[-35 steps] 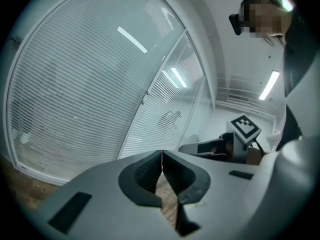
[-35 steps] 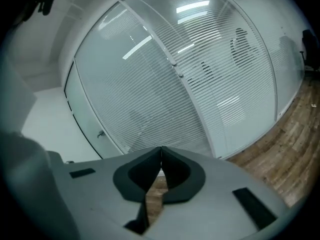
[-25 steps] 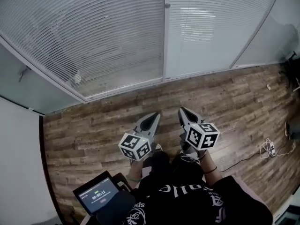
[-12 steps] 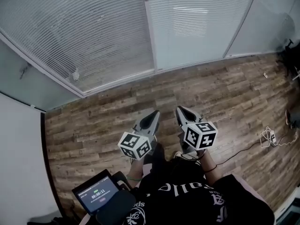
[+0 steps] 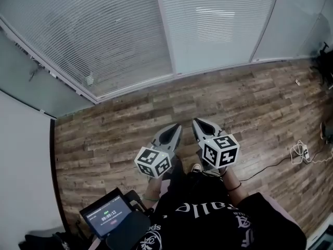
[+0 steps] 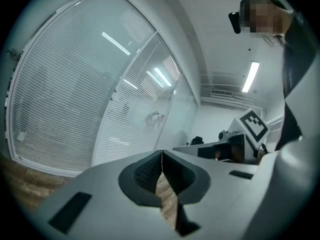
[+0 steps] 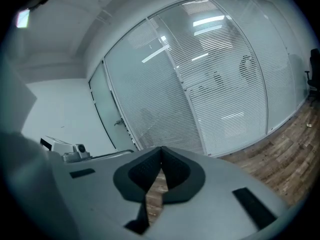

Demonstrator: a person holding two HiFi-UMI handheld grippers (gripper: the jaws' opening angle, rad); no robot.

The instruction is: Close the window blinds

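Note:
White horizontal blinds [image 5: 104, 35] hang behind the glass wall ahead, over a wide left pane and a narrower right pane [image 5: 218, 25]; the slats look partly open. A small pale knob [image 5: 89, 79] sits near the left pane's lower edge. My left gripper [image 5: 176, 127] and right gripper [image 5: 196, 122] are held side by side over the wood floor, well short of the glass. Both are shut with nothing in them. In the left gripper view the jaws [image 6: 162, 154] meet in front of the blinds [image 6: 65, 114]. The right gripper view shows the same [image 7: 160, 149], blinds [image 7: 220, 94] beyond.
A glass door with a handle [image 5: 34, 73] stands left of the blinds, beside a white wall. A tablet with a timer [image 5: 108, 216] sits at the person's lower left. Cables and a plug strip [image 5: 299, 152] lie on the floor at right.
The head view has shifted, so the post between the panes now sits further left. Both grippers stay shut and close together, with the right one slightly lower in the frame.

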